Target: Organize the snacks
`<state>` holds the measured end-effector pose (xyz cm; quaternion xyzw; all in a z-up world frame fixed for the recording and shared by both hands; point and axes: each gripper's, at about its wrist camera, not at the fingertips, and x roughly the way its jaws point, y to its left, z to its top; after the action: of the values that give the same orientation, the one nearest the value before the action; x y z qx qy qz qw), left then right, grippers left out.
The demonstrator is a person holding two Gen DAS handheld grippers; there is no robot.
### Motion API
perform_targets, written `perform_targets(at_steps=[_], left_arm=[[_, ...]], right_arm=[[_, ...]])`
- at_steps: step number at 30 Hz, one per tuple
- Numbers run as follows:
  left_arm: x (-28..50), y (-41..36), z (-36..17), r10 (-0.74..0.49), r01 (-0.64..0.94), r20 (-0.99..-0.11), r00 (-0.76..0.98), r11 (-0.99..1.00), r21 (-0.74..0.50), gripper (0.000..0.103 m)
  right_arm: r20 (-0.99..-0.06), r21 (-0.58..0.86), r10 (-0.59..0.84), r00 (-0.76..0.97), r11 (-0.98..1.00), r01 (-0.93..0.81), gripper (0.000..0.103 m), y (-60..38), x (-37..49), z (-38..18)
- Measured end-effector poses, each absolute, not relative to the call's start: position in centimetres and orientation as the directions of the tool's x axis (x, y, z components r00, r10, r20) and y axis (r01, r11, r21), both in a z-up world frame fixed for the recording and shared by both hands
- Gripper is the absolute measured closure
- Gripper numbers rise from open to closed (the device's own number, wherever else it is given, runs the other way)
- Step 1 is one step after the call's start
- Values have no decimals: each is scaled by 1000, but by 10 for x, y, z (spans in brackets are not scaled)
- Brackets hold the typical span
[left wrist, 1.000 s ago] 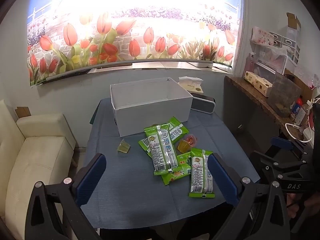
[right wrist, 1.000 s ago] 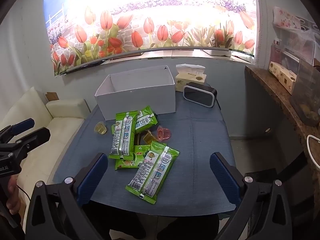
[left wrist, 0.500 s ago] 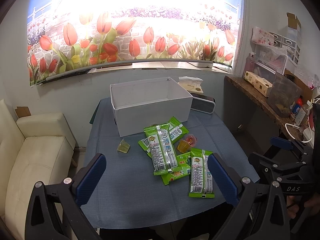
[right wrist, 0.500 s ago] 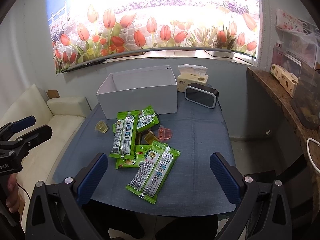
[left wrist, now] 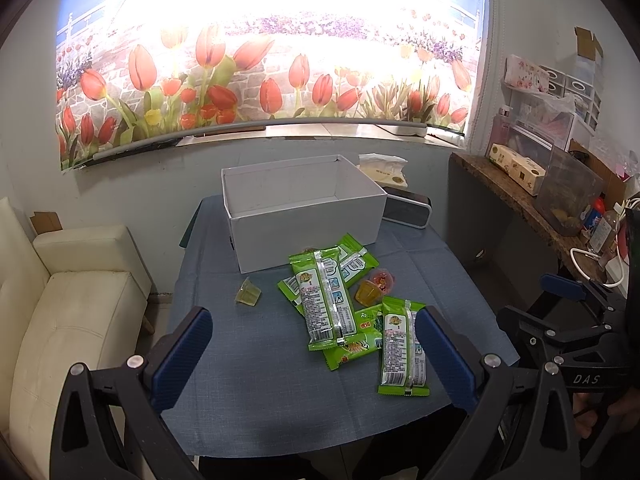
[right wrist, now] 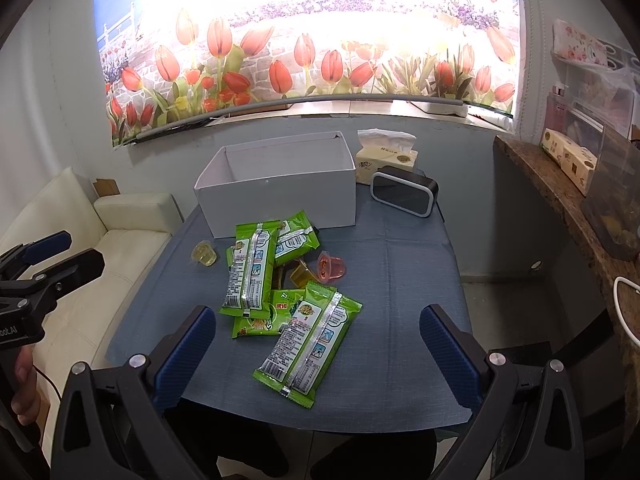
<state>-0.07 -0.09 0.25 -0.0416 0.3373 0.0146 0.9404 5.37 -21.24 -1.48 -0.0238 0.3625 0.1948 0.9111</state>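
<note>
Several green snack packets (left wrist: 324, 300) (right wrist: 250, 272) lie in a loose pile in the middle of the blue table (left wrist: 260, 380) (right wrist: 400, 280). One packet (left wrist: 404, 352) (right wrist: 310, 342) lies nearest the front. Small jelly cups sit among them: a yellow-green one (left wrist: 249, 293) (right wrist: 205, 254), an orange one (left wrist: 368, 294) and a pink one (right wrist: 330, 270). An open white box (left wrist: 300, 216) (right wrist: 280, 188) stands behind the pile and looks empty. My left gripper (left wrist: 312, 356) and right gripper (right wrist: 314, 354) are both open and empty, held above the table's front edge.
A black clock (right wrist: 404, 194) and a tissue box (right wrist: 386, 160) stand at the back right of the table. A cream sofa (left wrist: 72, 300) is to the left. A cluttered shelf (left wrist: 540, 200) runs along the right wall. The other gripper shows at each view's side.
Both grippers have stayed open with almost no movement. The right wrist view has shifted slightly. Nothing on the table has moved.
</note>
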Motion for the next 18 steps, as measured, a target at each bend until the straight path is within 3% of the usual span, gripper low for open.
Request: perform_targets(at_steps=[18], left_arm=[[-4, 0, 0, 4, -60, -634, 773, 996, -67, 0]], right_arm=[[-669, 101, 345, 658, 920, -379, 0, -209, 52, -17]])
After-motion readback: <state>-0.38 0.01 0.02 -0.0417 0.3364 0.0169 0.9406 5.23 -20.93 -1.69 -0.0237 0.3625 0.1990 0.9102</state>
